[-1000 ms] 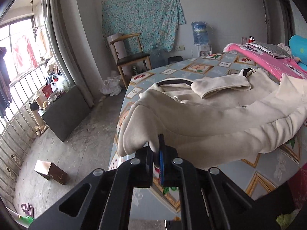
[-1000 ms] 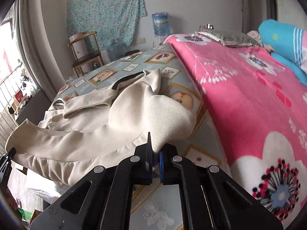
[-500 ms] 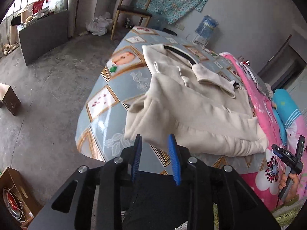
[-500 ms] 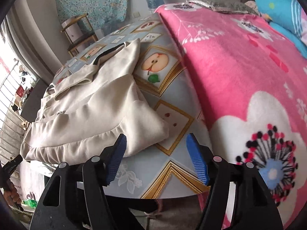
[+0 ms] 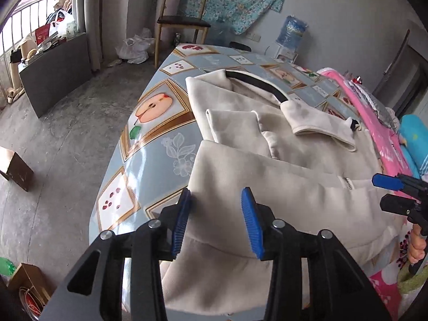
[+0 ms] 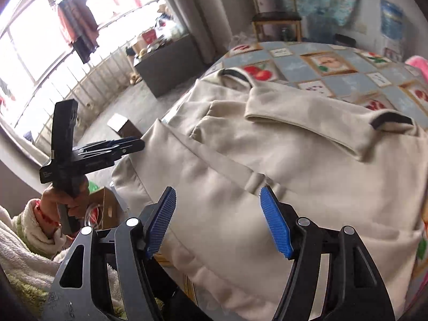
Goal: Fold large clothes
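So the big cream jacket (image 5: 281, 176) is lying on the bed (image 5: 160, 144), spread over the blue patterned cover with the fruit squares, folded up on itself near the bed's near edge with its lower part hanging a bit over that edge. Its black-lined collar (image 5: 256, 84) points toward the far end of the bed, and a folded sleeve (image 5: 321, 125) lies across the top of the pile. The left gripper (image 5: 216, 222) sits over the near left corner of the jacket with its blue pads apart, jaws opening, and nothing pinched; the fabric is just under and behind the gap. The right gripper (image 6: 219, 219) is spread wide over the jacket's near edge, also gripping nothing. In the right wrist view you can see the left one (image 6: 128, 144) held in a hand (image 6: 67, 198) off the bed's left side, just beside the cloth. Container-wise: there's an open cardboard box (image 5: 29, 283) on the floor by the bed's near left corner with something red and coiled in it, can't tell what exactly, plus a closed brown box (image 5: 16, 168) further out on the concrete floor. A pink flowered blanket (image 5: 374, 123) runs along the bed's right side, a wooden chair (image 5: 182, 21) stands past the far end, and a blue water jug (image 5: 291, 32) sits by the wall.
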Demonstrator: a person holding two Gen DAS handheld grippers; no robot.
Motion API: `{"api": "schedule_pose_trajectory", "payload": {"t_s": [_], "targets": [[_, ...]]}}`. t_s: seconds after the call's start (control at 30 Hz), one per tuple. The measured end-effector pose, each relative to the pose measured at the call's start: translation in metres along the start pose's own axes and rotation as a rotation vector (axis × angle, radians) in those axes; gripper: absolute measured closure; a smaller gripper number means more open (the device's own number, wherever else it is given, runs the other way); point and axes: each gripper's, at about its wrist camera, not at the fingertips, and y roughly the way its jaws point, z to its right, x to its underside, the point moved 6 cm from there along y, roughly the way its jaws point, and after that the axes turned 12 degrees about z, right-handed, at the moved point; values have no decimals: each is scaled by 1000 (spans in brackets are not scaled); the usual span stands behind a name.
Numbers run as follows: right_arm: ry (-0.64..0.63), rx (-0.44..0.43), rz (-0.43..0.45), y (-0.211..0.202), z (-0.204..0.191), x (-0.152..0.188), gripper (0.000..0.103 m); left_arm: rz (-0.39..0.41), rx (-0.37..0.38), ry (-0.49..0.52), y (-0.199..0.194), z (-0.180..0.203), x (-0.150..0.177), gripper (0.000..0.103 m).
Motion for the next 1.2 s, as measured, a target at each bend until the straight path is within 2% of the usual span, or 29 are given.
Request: {"api": "schedule_pose_trajectory", "payload": {"t_s": [0.2,0.3,0.37,0.4,0.43,0.63,0.8,0.93,0.97,1.03,1.1,1.2], "targets": [[-80,8,-140,45,-7,11,55,15,-14,1,12,1,-1,75],[-133,51,-158,47,-9,16,64,26,-5,2,13,-1,-1,82],[-148,71,-150,41,-11,14,88,37,1,4,12,0,-2,88],[-138,63,-138,35,-13,12,96,46,2,8,10,0,-3,94],[-154,79,-117,30,-14,9,97,54,-3,13,9,0,-5,98],[-295,221,20,11,-32,-21,98,116,30,-22,-8,-7,-23,98],[-344,278,-58,49,-17,-4,98,3,30,11,12,-7,-16,93],[-314,291,-64,57,-7,4,95,-14,7,26,21,-8,-10,91],[-296,294,-53,51,-6,2,93,-9,-5,40,20,-8,-10,91],[-231,279,0,29,1,-6,78,2,-24,72,19,-6,-9,93],[-177,297,52,-1,15,-12,75,5,-42,101,18,-3,-8,94],[-128,338,80,-42,43,-11,69,12,-68,135,19,-1,-8,94]]}}
